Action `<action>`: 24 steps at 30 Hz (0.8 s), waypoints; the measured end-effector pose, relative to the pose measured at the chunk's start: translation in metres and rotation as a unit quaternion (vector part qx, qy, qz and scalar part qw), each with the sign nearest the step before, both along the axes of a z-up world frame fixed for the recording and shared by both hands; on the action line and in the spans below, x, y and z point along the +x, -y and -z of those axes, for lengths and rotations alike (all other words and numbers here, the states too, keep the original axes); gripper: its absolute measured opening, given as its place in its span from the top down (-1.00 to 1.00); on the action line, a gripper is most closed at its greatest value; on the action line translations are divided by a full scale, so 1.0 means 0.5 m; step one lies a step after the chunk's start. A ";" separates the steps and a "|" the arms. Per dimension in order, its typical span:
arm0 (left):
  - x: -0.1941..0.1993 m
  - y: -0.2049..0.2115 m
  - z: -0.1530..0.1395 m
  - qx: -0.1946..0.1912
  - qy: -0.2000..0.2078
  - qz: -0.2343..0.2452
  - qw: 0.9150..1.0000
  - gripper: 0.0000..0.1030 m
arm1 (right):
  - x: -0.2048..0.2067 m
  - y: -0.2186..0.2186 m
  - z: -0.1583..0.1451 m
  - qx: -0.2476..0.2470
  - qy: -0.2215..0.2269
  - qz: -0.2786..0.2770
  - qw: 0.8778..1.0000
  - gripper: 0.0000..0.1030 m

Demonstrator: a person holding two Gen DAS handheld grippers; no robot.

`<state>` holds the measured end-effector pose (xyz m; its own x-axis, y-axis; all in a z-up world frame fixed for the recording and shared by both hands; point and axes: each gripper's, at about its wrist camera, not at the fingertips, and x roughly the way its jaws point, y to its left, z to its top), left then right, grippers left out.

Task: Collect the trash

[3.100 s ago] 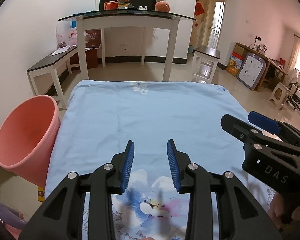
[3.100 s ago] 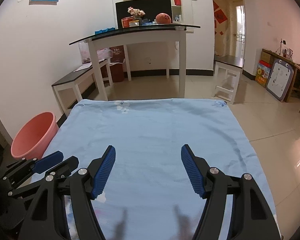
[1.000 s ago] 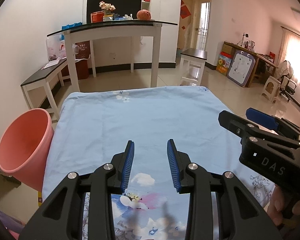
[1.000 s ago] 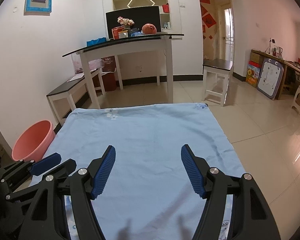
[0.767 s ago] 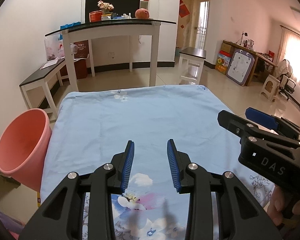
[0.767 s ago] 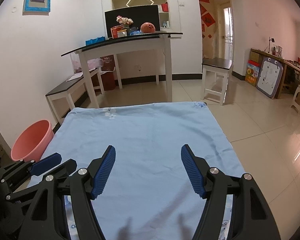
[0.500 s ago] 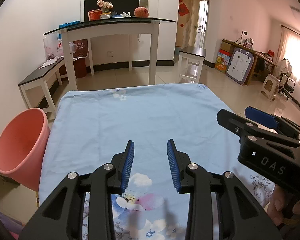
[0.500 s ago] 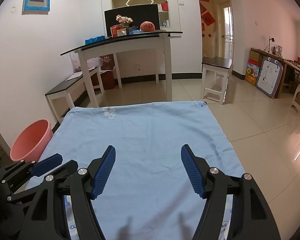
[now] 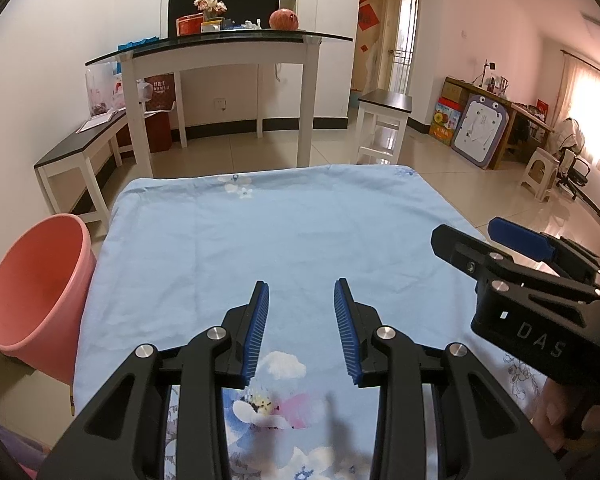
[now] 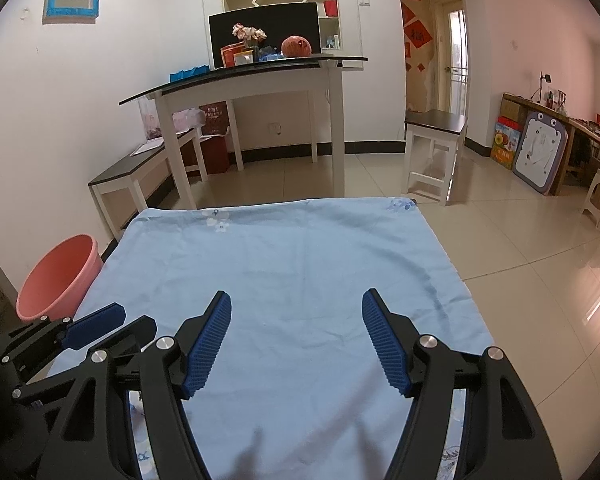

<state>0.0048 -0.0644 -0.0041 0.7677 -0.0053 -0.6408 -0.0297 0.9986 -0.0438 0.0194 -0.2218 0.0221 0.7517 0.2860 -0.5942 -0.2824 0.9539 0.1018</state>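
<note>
Across the lower half of both frames, the blue cloth (image 9: 260, 240) over the tabletop lies bare: no scrap of trash shows on it anywhere. Since about three seconds ago both views have pulled back and tipped up a little, so the far edge of the cloth now sits lower in the frame and more floor and wall show beyond it. That looks like a retreat after the work, and I judge the collecting finished or nearly so.

The left gripper (image 9: 300, 320) has its jaws apart with nothing between them; the right gripper (image 10: 296, 340) has its jaws spread wider, also holding nothing. The pink bucket (image 9: 32, 292) stands on the floor at the lower left of the frame, just beside the cloth's left edge. Its visible inside wall shows no trash, but its bottom is hidden.

Farther off, at upper centre, stands a white table (image 10: 260, 80) with flowers and boxes, a low bench (image 9: 80, 144) to its left and a stool (image 10: 432, 152) to the right. Nothing obstructs either gripper.
</note>
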 end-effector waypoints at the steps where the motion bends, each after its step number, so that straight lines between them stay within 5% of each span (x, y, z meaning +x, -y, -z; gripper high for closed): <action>1: 0.001 0.001 0.001 -0.001 0.000 0.000 1.000 0.33 | 0.002 -0.001 0.001 -0.001 -0.001 0.000 1.000 -0.30; 24: 0.051 -0.001 -0.009 0.002 0.008 0.008 1.000 0.33 | 0.051 0.000 0.005 -0.011 -0.006 0.014 1.000 -0.30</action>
<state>0.0302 -0.0638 0.0003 0.7773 -0.0162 -0.6289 -0.0122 0.9991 -0.0408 0.0448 -0.2217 0.0198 0.7516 0.2516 -0.6098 -0.2543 0.9635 0.0840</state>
